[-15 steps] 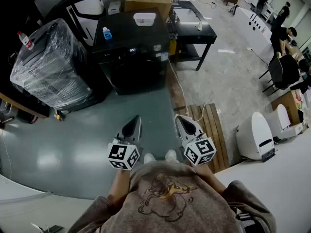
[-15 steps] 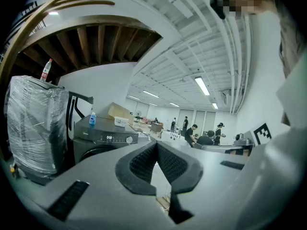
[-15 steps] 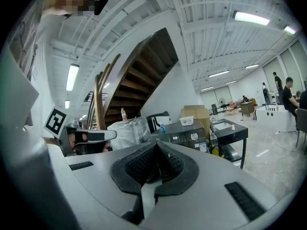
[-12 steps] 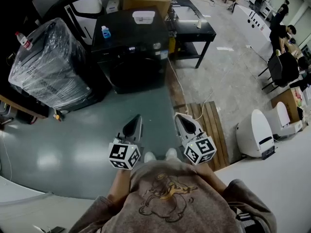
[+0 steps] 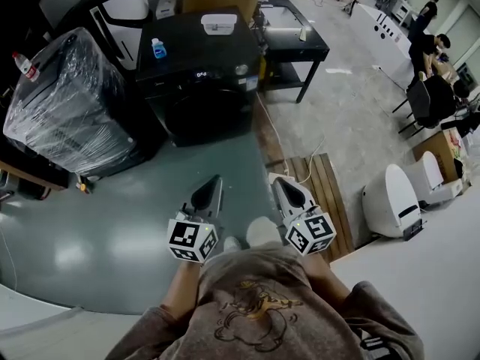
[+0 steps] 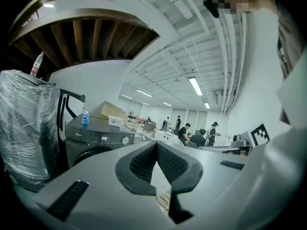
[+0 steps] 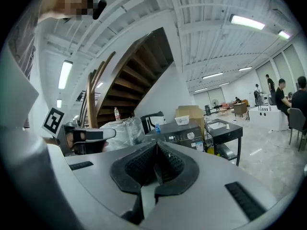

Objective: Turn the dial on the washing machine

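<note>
A black washing machine [image 5: 199, 88] stands across the grey floor, well ahead of me. Its silver dial [image 5: 241, 70] sits at the right of the lit control panel. The dial also shows in the left gripper view [image 6: 125, 140] and the right gripper view [image 7: 192, 135], small and distant. My left gripper [image 5: 213, 182] and right gripper [image 5: 278, 184] are held side by side in front of my chest and point toward the machine. Each is shut, pads together, with nothing between them. Both are far from the dial.
On the washer top stand a blue bottle [image 5: 158, 48] and a white box [image 5: 218, 23]. A plastic-wrapped appliance [image 5: 67, 103] is at its left, a black table [image 5: 292, 43] at its right. A wooden pallet [image 5: 319, 193] and a white appliance [image 5: 390, 201] lie to my right. People sit at the far right.
The view has shifted a little and one shoe has come forward under the grippers. Both grippers keep the same pose and stay shut.
</note>
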Demonstrator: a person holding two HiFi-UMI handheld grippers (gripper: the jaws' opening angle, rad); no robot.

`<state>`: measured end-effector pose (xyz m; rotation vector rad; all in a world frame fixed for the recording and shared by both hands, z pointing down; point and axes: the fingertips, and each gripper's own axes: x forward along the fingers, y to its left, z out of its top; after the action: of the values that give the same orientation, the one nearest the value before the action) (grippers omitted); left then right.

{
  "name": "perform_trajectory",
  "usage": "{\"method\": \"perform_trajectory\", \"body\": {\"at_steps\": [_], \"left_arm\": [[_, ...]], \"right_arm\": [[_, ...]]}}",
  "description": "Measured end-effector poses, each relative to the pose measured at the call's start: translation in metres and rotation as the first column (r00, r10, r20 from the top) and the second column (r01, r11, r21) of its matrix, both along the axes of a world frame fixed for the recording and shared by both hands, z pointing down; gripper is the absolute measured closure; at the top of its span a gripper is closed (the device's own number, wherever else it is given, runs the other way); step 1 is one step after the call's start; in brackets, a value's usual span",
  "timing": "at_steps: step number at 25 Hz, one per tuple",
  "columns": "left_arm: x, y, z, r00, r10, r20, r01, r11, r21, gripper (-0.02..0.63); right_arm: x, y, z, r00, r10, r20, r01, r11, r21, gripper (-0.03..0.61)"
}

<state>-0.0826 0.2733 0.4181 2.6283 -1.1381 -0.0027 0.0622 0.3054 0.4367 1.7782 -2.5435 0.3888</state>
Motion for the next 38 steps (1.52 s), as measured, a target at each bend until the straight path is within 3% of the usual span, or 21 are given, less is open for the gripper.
{"method": "perform_trajectory", "body": {"at_steps": [8, 17, 27, 38], "left_arm": [[0.001, -0.048, 0.007, 1.000, 0.005, 0.001, -0.005, 1.000, -0.011, 0.621], [0.022, -0.148, 0.004, 1.000, -0.021, 0.017, 0.022, 1.000, -0.019, 0.621], [0.057, -0.252, -0.003, 0.994, -0.100, 0.038, 0.101, 0.995, -0.023, 0.621], [0.070, -0.301, 0.008, 0.986, -0.163, 0.048, 0.165, 0.985, -0.043, 0.621]], "right_arm": [[0.006, -0.053, 0.001, 1.000, 0.026, -0.005, -0.026, 1.000, 0.009, 0.577], [0.028, -0.161, -0.002, 1.000, 0.002, 0.021, -0.002, 1.000, 0.005, 0.577], [0.057, -0.269, -0.003, 0.996, -0.088, 0.024, 0.088, 0.996, -0.002, 0.577], [0.056, -0.330, 0.013, 0.984, -0.178, 0.018, 0.178, 0.984, -0.026, 0.577]]}}
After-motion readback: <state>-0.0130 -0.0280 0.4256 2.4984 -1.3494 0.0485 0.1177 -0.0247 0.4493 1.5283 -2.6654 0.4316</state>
